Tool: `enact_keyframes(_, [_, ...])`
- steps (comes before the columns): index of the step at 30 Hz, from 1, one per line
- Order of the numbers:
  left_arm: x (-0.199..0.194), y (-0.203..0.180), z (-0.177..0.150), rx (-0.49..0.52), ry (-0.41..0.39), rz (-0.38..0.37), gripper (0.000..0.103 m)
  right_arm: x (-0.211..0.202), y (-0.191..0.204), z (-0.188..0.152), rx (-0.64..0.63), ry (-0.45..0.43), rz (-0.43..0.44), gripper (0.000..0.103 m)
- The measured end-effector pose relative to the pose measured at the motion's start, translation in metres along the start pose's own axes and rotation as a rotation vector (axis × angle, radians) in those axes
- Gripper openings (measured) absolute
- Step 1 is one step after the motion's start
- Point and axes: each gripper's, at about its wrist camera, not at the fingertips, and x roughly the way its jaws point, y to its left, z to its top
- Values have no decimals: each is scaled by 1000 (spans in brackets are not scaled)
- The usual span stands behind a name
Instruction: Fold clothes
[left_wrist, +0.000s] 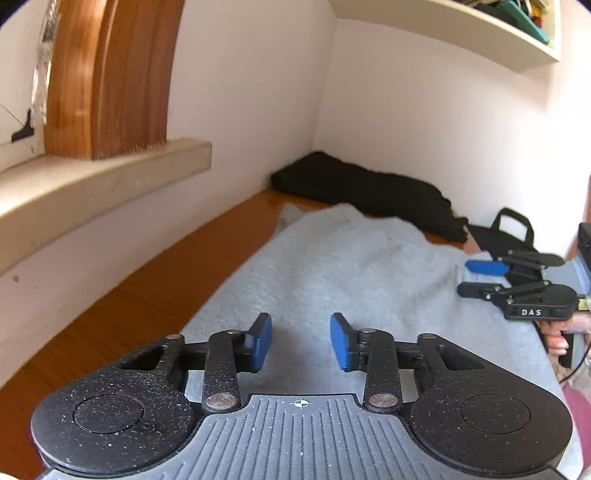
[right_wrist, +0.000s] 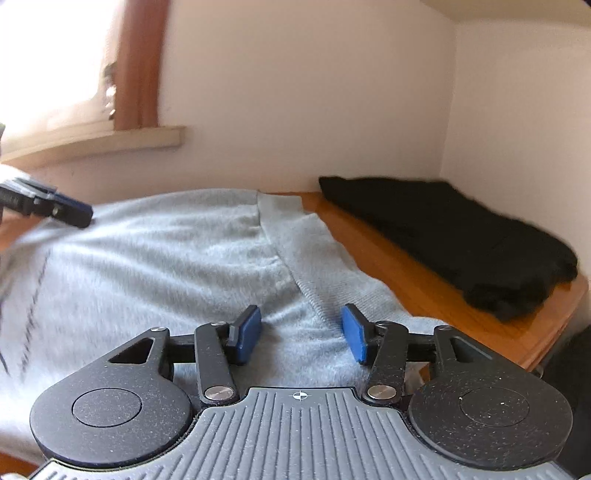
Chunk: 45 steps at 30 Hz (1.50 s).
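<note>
Left wrist: left gripper (left_wrist: 301, 341) jaws wide, empty, over grey sweater (left_wrist: 351, 266) spread on tabletop (left_wrist: 122, 314); soft, light, floppy. Right wrist: right gripper (right_wrist: 301, 334) jaws wide, empty, at ribbed hem (right_wrist: 325, 258); pinch there, likely firmest edge.

The left gripper (left_wrist: 301, 341) is hovering low with its jaws standing apart, blue pads (left_wrist: 261, 341) facing each other and gripping nothing; the right gripper (right_wrist: 301, 334) is hanging likewise, jaws parted wide and empty; from the left wrist view it is pointing leftward, held by a hand (left_wrist: 559, 338) wrapping the handle beneath it.
</note>
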Motion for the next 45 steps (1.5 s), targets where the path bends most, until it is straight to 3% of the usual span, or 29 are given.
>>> enact_keyframes(15, [8, 3, -7, 24, 26, 41, 37, 4, -2, -3, -46, -50, 9, 51])
enact_keyframes(18, [4, -2, 1, 40, 12, 16, 37, 4, -5, -5, -32, -61, 24, 52])
enact_keyframes(22, [21, -15, 32, 67, 7, -30, 37, 4, -6, -7, -31, -76, 32, 53])
enact_keyframes(31, [127, -56, 110, 203, 127, -83, 37, 9, -10, -5, -47, -78, 70, 57])
enact_keyframes(35, [162, -62, 112, 238, 171, -52, 34, 12, -13, -2, -73, -77, 89, 57])
enact_keyframes(38, [173, -53, 113, 209, 154, -21, 29, 14, -14, 0, -76, -88, 88, 57])
enact_keyframes(45, [175, -51, 116, 250, 86, 126, 28, 3, -12, -4, -62, -129, 43, 58])
